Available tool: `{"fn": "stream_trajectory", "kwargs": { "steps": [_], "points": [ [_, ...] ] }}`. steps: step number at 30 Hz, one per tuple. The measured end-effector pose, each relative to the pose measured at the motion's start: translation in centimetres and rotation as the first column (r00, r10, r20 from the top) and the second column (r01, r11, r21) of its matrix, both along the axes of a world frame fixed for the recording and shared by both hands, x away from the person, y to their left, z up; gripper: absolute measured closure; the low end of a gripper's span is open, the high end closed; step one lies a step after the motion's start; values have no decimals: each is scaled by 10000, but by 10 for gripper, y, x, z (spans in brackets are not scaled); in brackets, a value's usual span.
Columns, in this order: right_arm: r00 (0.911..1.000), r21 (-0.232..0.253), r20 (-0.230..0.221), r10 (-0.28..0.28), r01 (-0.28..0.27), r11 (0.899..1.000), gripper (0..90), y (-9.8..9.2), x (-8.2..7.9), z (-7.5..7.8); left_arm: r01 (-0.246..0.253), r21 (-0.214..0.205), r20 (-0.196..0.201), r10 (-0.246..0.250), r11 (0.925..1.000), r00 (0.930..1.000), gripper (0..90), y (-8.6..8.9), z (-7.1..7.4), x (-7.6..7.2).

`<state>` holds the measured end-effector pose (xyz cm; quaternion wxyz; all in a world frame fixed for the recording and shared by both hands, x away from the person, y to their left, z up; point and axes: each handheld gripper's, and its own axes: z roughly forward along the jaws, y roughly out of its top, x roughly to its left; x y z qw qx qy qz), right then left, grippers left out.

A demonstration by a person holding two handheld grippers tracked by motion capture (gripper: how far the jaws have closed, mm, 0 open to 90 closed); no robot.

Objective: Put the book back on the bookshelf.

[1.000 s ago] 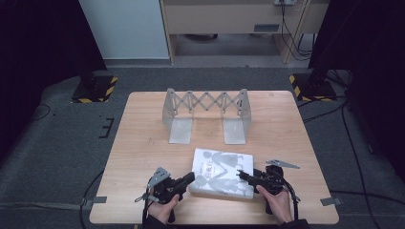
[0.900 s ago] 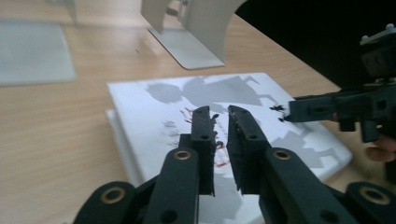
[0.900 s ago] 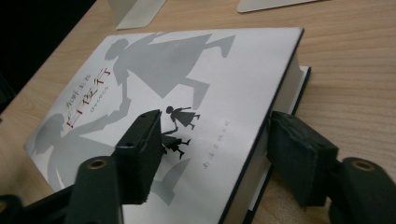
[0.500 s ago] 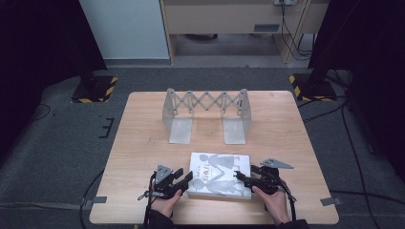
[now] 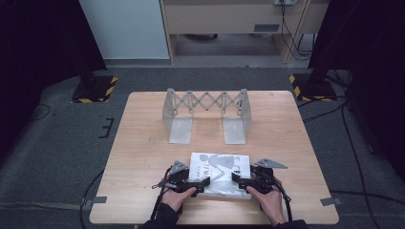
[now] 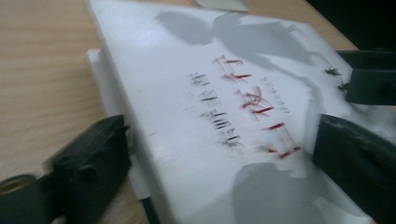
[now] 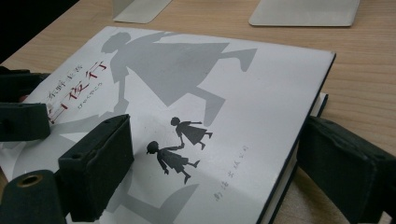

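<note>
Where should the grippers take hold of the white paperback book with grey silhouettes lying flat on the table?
Grip the white paperback book by its two short side edges, left gripper from its left, right gripper from its right: it lies flat, and only its thin edges fit between the jaws.

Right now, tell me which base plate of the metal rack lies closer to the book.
The right plate of the rack: the book lies almost straight below it in the high view, while the left plate sits off to the side.

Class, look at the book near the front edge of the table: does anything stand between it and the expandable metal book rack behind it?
Nothing visible. Bare table lies between the book and the book rack.
</note>
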<state>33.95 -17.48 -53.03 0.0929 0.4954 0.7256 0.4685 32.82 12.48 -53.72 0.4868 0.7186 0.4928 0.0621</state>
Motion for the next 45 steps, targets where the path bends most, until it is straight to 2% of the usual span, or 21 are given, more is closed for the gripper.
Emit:
{"fn": "stream_trajectory", "kwargs": {
  "steps": [1,2,3,5,8,13,17,19,20,21,22,23,24,25,30,35,42,45],
  "points": [
    [10000,0,0,0,0,10000,126,0,0,0,0,0,0,0,10000,10000,106,0,0,0],
    [10000,34,28,-40,40,10000,131,0,0,-1,-247,-189,-53,246,9995,9997,106,3,0,-1],
    [9999,131,-22,-162,162,9998,146,-1,0,-1,-672,-723,-151,662,9951,9977,218,9,-2,-2],
    [9997,200,10,-260,260,9995,152,-1,-1,-2,-715,-794,-93,710,9943,9974,274,11,-2,-3],
    [9991,381,-8,-413,413,9984,158,0,-2,-3,-733,-672,84,740,9950,9972,283,10,1,-5],
    [9989,450,-80,-459,462,9979,173,-3,-1,-2,-734,-774,-35,733,9943,9973,334,11,6,-9],
    [9984,556,-175,-538,547,9970,177,-7,-1,-1,-575,-855,24,579,9947,9983,370,10,10,-11],
    [9977,784,-316,-606,630,9949,178,-11,-1,0,-516,-899,267,542,9946,9982,384,9,16,-14],
    [9977,784,-316,-606,630,9949,178,-11,-1,0,-516,-899,267,542,9946,9982,397,9,16,-14],
    [9966,1033,-485,-673,720,9920,178,-14,0,0,-499,-1035,444,548,9934,9975,411,9,21,-15],
    [9966,1033,-485,-673,720,9920,178,-14,0,0,-499,-1035,444,548,9934,9975,420,9,21,-15],
    [9957,1302,-605,-703,777,9884,178,-17,0,0,-442,-1067,666,515,9933,9964,426,9,26,-17],
    [9955,1360,-634,-697,778,9876,178,-18,0,0,-420,-1056,775,503,9935,9957,428,8,27,-18],
    [9954,1428,-674,-686,777,9867,178,-18,1,1,-420,-1056,775,503,9935,9957,430,8,27,-18],
    [9954,1527,-715,-642,745,9855,176,-19,1,2,-336,-1127,1031,454,9931,9936,446,8,32,-22],
    [9922,2014,-1033,-693,891,9755,175,-25,2,3,-223,-1309,1428,411,9911,9889,469,6,42,-24],
    [9928,2117,-1041,-591,802,9740,177,-28,3,7,-89,-1440,1660,330,9895,9856,491,4,50,-26],
    [9917,2257,-1126,-618,861,9704,176,-30,3,7,18,-1427,1792,241,9898,9835,498,2,55,-26]
  ]
}}
